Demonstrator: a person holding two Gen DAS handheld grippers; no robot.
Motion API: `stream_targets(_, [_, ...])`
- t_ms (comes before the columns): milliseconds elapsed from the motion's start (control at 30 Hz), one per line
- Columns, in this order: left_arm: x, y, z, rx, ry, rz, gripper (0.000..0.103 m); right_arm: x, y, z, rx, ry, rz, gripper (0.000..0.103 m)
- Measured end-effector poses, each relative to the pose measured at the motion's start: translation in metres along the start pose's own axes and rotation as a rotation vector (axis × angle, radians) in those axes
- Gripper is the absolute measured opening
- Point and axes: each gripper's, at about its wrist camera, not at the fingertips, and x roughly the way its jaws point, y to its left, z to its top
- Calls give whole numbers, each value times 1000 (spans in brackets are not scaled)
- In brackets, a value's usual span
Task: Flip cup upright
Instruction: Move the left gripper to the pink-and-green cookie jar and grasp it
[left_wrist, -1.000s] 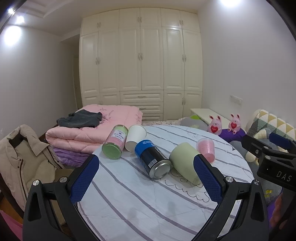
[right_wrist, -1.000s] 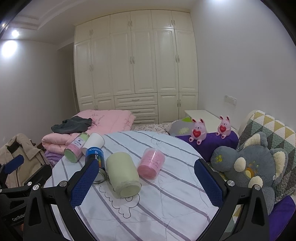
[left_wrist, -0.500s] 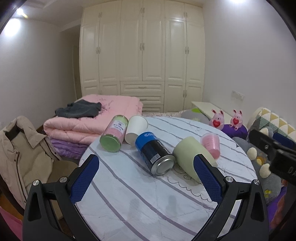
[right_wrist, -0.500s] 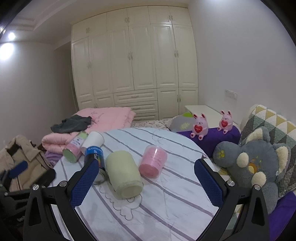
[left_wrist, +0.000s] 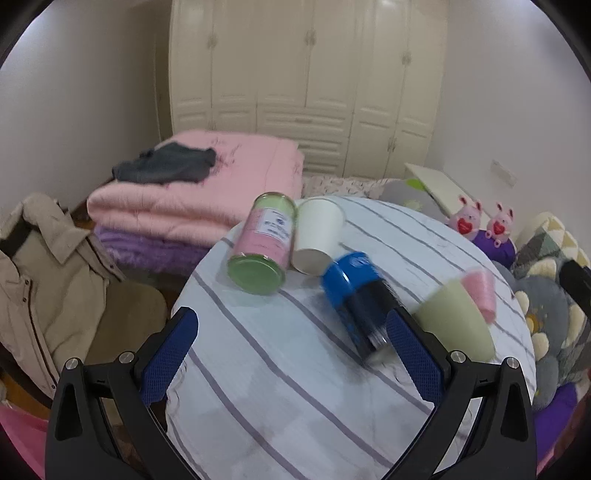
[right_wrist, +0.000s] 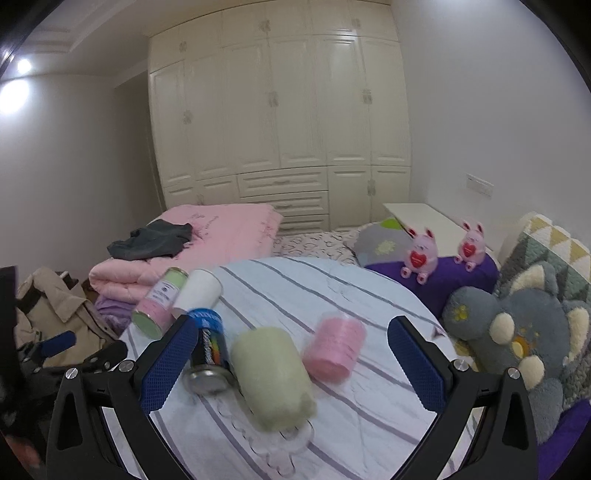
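Over the last second I dipped my wide-open, empty left gripper (left_wrist: 291, 354) toward the striped table (left_wrist: 295, 406), my right gripper (right_wrist: 291, 362) equally spread and empty, so no cup (right_wrist: 271, 376) was grasped yet.

A round desk (right_wrist: 332, 288) with a striped cloth holds five containers lying on their sides: a green cup (right_wrist: 271, 373), pink cup (right_wrist: 334, 350), blue can (right_wrist: 208, 350), white cup (right_wrist: 197, 293) and pink-green jar (right_wrist: 159, 302). The right tool (right_wrist: 291, 365) hovers wide apart, holding nothing.
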Motion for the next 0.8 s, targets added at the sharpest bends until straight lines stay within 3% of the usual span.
stream_targets(433, [95,23,82,64,139,49,103,75,37,34,-115,88,6,103])
stream_targets(567, [127,19,89,118,215,32,103,91,43,41,-142,103,15,103])
stream_targets(800, [170,18,94,185,307,112,103,107,49,46,-153,132,104,103])
